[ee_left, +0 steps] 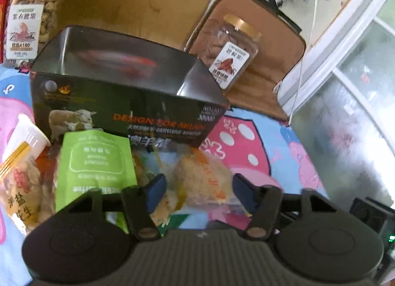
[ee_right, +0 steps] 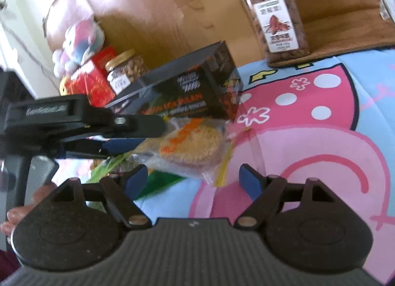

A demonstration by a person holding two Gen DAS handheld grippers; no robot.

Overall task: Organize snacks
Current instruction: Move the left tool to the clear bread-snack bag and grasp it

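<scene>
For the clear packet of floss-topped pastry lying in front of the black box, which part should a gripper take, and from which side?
Probably the clear packet by its flat crimped end with the yellow strip, approached from the right, where only the cartoon blanket lies. The bulging middle is soft food, the black box blocks the back, and the left gripper already straddles its near side, jaws open.

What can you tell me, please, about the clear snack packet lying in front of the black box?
The clear snack packet is see-through plastic with orange print and a yellow edge strip, holding pale, crumbly cakes. It lies on the cartoon bedsheet, close before the black box, beside a green pouch. The left hand-held gripper straddles it with its jaws apart; whether they touch it is unclear.
</scene>
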